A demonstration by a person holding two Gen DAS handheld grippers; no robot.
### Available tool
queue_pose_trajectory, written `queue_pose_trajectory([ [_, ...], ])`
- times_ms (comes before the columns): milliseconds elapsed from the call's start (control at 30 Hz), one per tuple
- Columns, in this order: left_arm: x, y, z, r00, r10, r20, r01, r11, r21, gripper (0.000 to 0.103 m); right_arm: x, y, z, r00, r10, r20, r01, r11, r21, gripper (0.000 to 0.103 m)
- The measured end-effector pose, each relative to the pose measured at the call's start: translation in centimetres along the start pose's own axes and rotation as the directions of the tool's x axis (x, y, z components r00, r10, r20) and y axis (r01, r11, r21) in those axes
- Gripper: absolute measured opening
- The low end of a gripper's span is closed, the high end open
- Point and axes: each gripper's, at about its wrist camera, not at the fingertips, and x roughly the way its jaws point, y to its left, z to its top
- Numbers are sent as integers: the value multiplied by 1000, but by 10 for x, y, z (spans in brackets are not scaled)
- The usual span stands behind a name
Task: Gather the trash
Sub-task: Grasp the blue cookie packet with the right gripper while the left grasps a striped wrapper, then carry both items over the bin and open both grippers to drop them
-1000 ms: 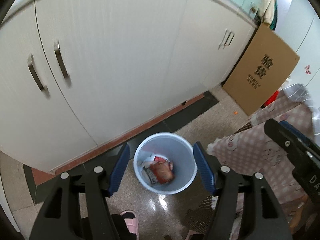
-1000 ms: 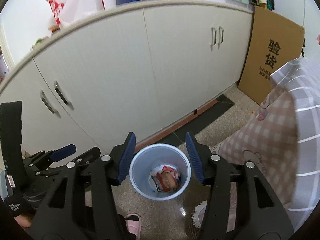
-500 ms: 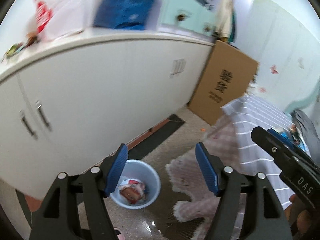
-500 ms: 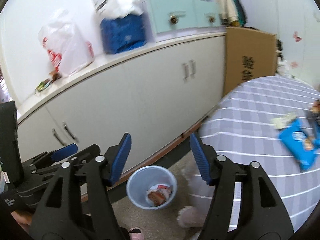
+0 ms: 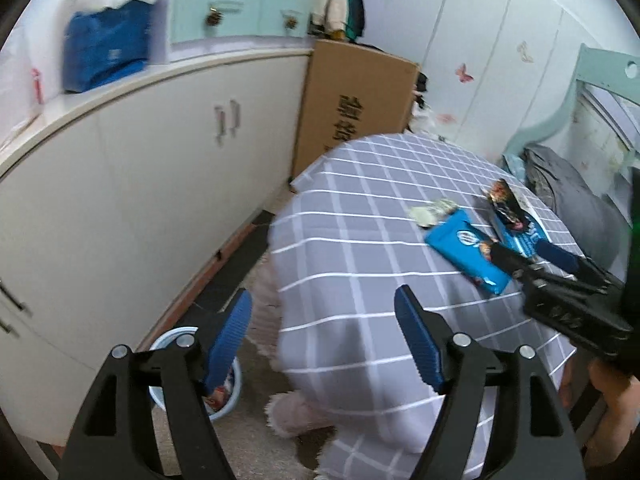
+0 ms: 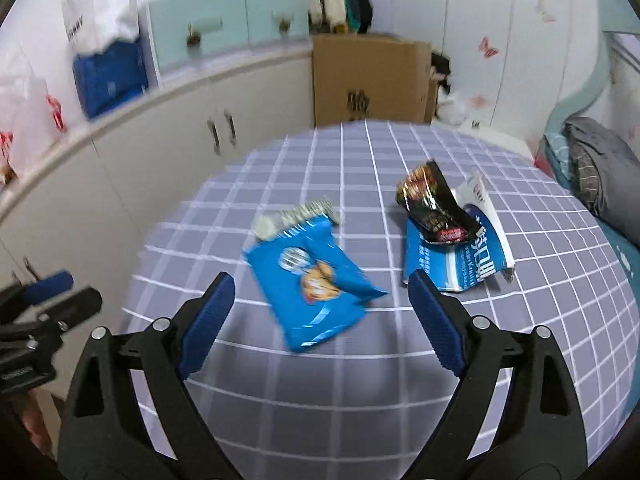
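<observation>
Both grippers empty, jaws spread wide. R gripper [image 6: 320, 316] hovers above the table [image 6: 360, 392] w/ blue snack bag [image 6: 312, 284] between its fingers; black wrapper [image 6: 432, 204] lies on blue-white pack [image 6: 460, 256] just beside. L gripper [image 5: 324, 336] at table edge; bin [image 5: 192, 372] on floor (partly hidden behind L finger), holds wrappers.

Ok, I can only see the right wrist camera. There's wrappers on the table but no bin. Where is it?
Observer: The light blue bin stands on the floor by the white cabinet, left of the table.
Operator: Is it empty?
Observer: No, some trash shows inside, partly hidden behind the left hand-held gripper.
Operator: Anything else down there?
Observer: Fuzzy pink fabric lies on the floor at the tablecloth's edge, close to the bin.
</observation>
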Motion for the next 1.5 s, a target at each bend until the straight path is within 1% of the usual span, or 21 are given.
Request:
queue_pose_trajectory([
  [133,20,-19,8,999,15,-29,-13,999,38,72,24,-6,3,995,52,-81,-54,998,-30,87],
  [200,27,-22,12,999,18,-39,-16,999,43,72,32,-7,4,986,118,-114,-121,993,-18,83],
  [233,32,-24,14,999,22,-44,-20,999,47,72,33,-8,4,985,127,-117,-131,991,-21,70],
  [367,42,-37,22,999,17,-50,-14,997,70,72,35,-9,1,985,108,-138,-115,992,-43,17],
  [433,49,-45,27,999,1,-50,3,997,82,72,29,-15,-1,984,120,-128,-126,991,-37,14],
  [500,55,-53,31,999,-7,-51,12,996,91,72,22,-25,-2,988,118,-100,-120,993,-15,7],
  [567,65,-62,35,998,-18,-59,24,994,110,72,11,-37,-2,996,83,-44,-82,997,16,5],
  [633,75,-72,38,998,-2,-63,10,991,135,72,3,-50,-1,999,54,3,-54,997,55,5],
  [700,83,-82,39,998,7,-61,3,987,160,72,-7,-59,0,998,-11,60,7,997,79,5],
  [733,88,-88,41,998,19,-59,-8,984,180,72,-8,-63,0,997,-30,67,24,996,84,5],
  [833,98,-105,45,997,32,-63,-16,968,249,72,-6,-72,2,998,-17,62,9,993,120,5],
  [900,106,-117,49,996,39,-80,-12,950,312,72,-7,-75,2,998,-13,65,4,992,125,5],
  [1000,112,-126,54,997,52,-61,-28,937,349,72,-6,-75,3,998,-5,67,-3,993,117,5],
  [1067,121,-130,58,995,56,-84,-22,933,360,72,-7,-76,3,998,1,66,-9,993,119,5],
  [1100,127,-131,59,993,65,-94,-27,932,361,68,-7,-78,2,998,5,66,-13,993,121,5],
  [1133,127,-130,60,994,49,-101,-10,936,352,58,-6,-75,3,998,8,67,-16,993,121,5],
  [1167,128,-129,61,993,26,-113,13,943,333,41,-5,-75,3,998,9,67,-17,992,122,5],
  [1200,128,-128,62,993,10,-117,28,947,319,38,-5,-74,3,998,11,67,-19,992,123,5],
  [1267,127,-128,61,994,17,-108,18,946,323,27,-4,-72,3,998,10,68,-18,993,121,5],
  [1333,121,-127,58,996,7,-94,23,949,313,21,-6,-72,3,997,5,73,-13,993,116,5],
  [1500,100,-116,52,998,-18,-54,33,958,284,19,-10,-61,4,995,-32,99,24,997,75,5],
])
